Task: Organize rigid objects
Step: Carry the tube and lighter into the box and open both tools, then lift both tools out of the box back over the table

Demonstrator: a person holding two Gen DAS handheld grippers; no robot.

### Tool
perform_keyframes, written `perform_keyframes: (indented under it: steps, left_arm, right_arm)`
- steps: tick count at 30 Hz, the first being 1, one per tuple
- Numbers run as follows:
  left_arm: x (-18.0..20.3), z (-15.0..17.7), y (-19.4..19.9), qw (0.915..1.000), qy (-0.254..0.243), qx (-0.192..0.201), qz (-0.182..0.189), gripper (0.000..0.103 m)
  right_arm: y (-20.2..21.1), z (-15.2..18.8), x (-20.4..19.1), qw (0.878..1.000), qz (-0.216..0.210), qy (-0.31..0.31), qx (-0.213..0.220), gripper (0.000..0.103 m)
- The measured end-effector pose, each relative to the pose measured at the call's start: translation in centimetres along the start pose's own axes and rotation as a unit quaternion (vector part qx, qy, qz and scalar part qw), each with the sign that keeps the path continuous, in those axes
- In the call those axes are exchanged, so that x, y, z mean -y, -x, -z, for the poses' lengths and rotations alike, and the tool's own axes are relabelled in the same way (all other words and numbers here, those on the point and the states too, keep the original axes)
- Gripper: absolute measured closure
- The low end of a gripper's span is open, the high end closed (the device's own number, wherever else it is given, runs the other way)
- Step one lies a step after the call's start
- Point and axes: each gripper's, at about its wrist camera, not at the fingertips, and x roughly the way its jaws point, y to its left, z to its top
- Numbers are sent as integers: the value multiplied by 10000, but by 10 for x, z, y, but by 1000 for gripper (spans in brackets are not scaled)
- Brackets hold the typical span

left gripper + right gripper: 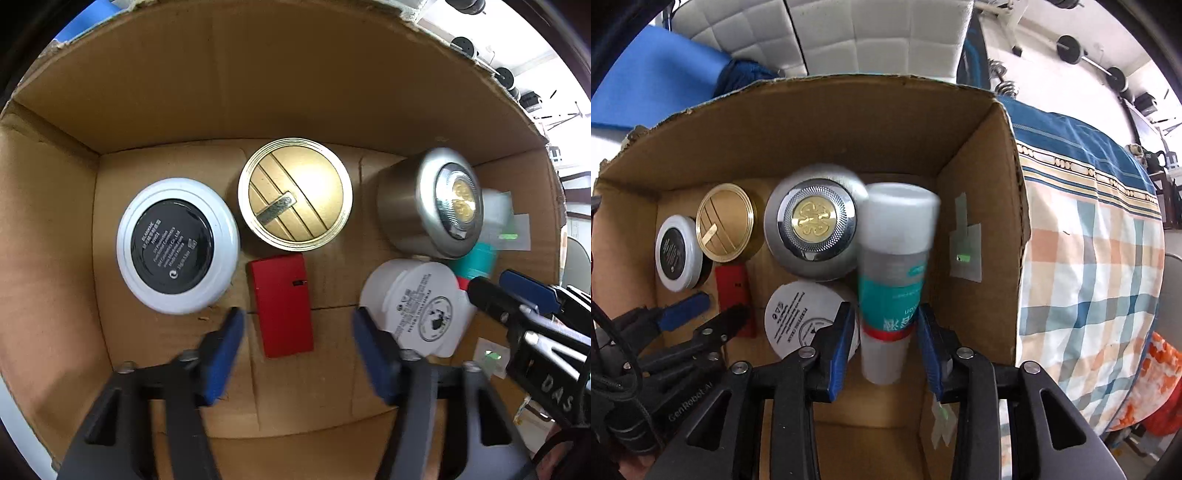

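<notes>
Inside a cardboard box (pixel 258 85) lie a white compact with a black base (pixel 177 245), a gold round tin (pixel 294 194), a silver puck light (pixel 430 203), a red flat case (pixel 282 304) and a white round lid (pixel 417 306). My left gripper (pixel 297 332) is open and empty, its fingers either side of the red case's near end. My right gripper (pixel 884 332) hangs over the box's right side with a teal and white tube (pixel 892 277) between its fingers; the pads stand slightly off the tube. The right gripper also shows in the left wrist view (pixel 513 291).
The box (pixel 982 206) sits on a plaid blue and orange cloth (pixel 1089 240). Taped labels stick to the box's right wall (pixel 966 240). A blue mat (pixel 653 96) and a white cushioned headboard (pixel 849 33) lie behind. Dumbbells (pixel 1067 48) stand at the far right.
</notes>
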Motion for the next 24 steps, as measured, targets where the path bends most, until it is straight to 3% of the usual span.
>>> perform_keyframes:
  steps: [1, 2, 7, 10, 11, 13, 14, 19, 22, 24]
  left_arm:
    - [0, 2, 3, 10000, 29, -13, 15, 35]
    - [2, 3, 5, 10000, 46, -32, 32, 35]
    - [14, 18, 29, 10000, -9, 39, 78, 32]
    - [25, 24, 49, 9997, -46, 232, 112, 28]
    - [27, 26, 56, 9994, -24, 316, 161, 26]
    - [31, 31, 70, 9987, 10, 451, 233, 16]
    - [28, 27, 77, 9984, 7, 497, 271, 15]
    - [54, 35, 100, 9965, -272, 792, 65, 14]
    - [71, 32, 108, 9949, -416, 908, -146, 4]
    - [84, 38, 106, 9944, -474, 938, -94, 2]
  right_arm:
    - [1, -1, 1, 10000, -35, 15, -43, 52]
    - [2, -3, 2, 9999, -65, 39, -97, 38]
    - [21, 1, 9, 9992, -320, 111, -194, 35]
    - [37, 10, 18, 9992, -346, 164, -102, 25]
    - [44, 13, 23, 9984, -526, 163, -81, 22]
    - [55, 20, 30, 9976, -687, 98, -68, 8]
    - [60, 23, 33, 9979, -650, 67, -19, 0]
    - [92, 39, 57, 9966, -784, 71, 234, 0]
    - [107, 54, 69, 9963, -779, 55, 346, 0]
    - [114, 61, 83, 9958, -836, -5, 377, 0]
